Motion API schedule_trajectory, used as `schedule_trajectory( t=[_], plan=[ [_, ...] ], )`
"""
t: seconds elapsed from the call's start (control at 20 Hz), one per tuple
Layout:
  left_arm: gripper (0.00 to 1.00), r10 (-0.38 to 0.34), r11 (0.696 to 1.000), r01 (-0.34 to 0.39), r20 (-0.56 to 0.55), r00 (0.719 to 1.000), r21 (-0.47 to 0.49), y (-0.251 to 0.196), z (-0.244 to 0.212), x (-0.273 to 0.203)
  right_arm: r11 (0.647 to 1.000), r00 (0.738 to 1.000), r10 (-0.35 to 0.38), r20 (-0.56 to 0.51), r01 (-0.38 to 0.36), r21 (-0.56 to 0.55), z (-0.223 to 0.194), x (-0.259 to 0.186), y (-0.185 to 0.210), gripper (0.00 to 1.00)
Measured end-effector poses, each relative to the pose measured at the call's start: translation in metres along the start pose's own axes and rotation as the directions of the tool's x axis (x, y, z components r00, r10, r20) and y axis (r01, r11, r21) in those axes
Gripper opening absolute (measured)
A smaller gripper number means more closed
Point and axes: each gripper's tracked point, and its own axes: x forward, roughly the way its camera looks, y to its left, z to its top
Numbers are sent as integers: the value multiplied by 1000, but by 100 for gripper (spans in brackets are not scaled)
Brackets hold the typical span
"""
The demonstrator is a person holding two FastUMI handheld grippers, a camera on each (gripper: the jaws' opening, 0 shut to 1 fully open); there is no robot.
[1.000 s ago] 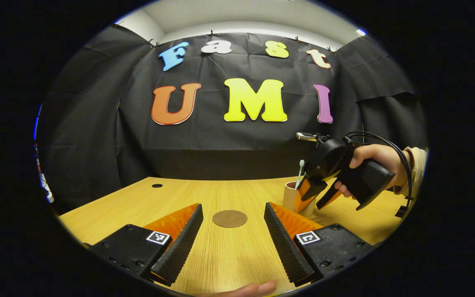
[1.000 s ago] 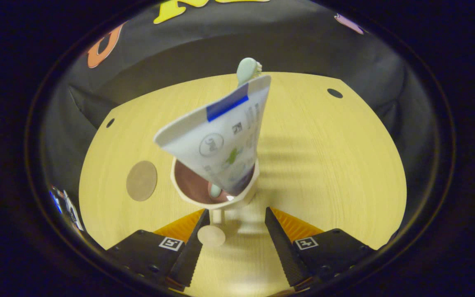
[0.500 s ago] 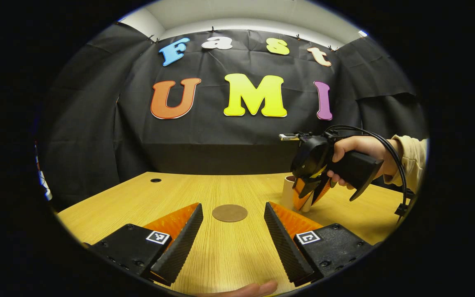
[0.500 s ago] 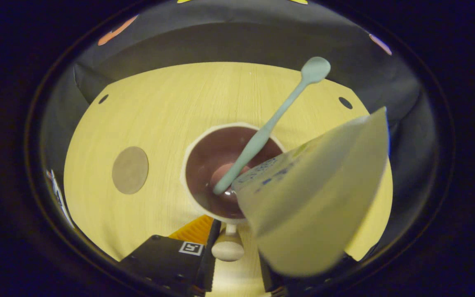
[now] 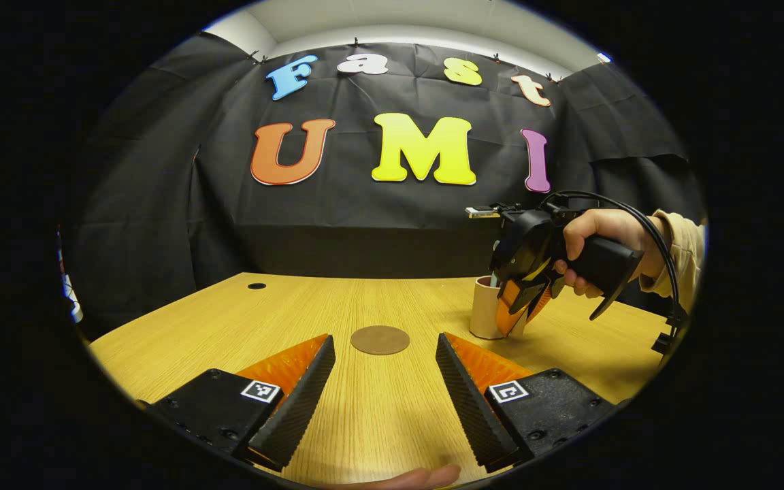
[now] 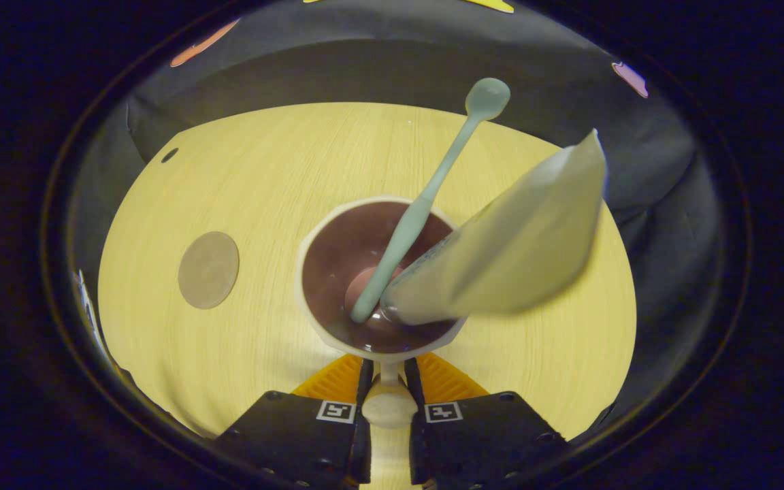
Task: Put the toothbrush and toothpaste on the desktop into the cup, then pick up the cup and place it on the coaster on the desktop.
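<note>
Cup (image 6: 382, 272) centre frame holds toothbrush (image 6: 426, 204) and toothpaste (image 6: 508, 252); right gripper (image 6: 385, 401) clamps its handle (image 6: 388, 403). Left gripper (image 5: 382, 388) gapes wide before coaster (image 5: 380, 339).

Dim, warm overhead light. Desktop (image 5: 378, 408) evenly lit, soft shadows. Toothpaste (image 6: 501, 252) smeared by motion blur above the cup (image 6: 378, 279). Strong fisheye bending toward edges.

Cream cup (image 6: 337, 224) with maroon interior; pale-green toothbrush (image 6: 426, 204); whitish toothpaste tube (image 6: 514, 252). Brown coaster (image 5: 380, 339) on yellow wood-grain desktop (image 5: 263, 320). Right gripper (image 6: 386, 401) black, with orange finger backs and black-and-white square markers.
</note>
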Motion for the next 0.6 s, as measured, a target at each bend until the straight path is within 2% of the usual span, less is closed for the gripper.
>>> schedule_trajectory(
  t=[0.1,0.15,0.3,0.45,0.6],
  plan=[
    [95,-6,1000,6,0,1000,-4,-2,-1,-1,1000,1000,12,27,-12,-12,4,1,1,24],
    [95,-9,1000,9,3,1000,-5,-2,0,-2,1000,999,19,33,-19,-23,5,0,3,22],
    [95,-17,1000,17,13,1000,-2,-4,2,-7,997,997,52,56,-49,-61,8,1,6,22],
    [95,-9,1000,9,26,1000,5,-3,4,-9,990,993,101,64,-93,-109,10,3,21,24],
    [95,-15,1000,14,49,999,17,-6,10,-12,977,984,158,83,-144,-155,12,0,18,25]
  ],
)
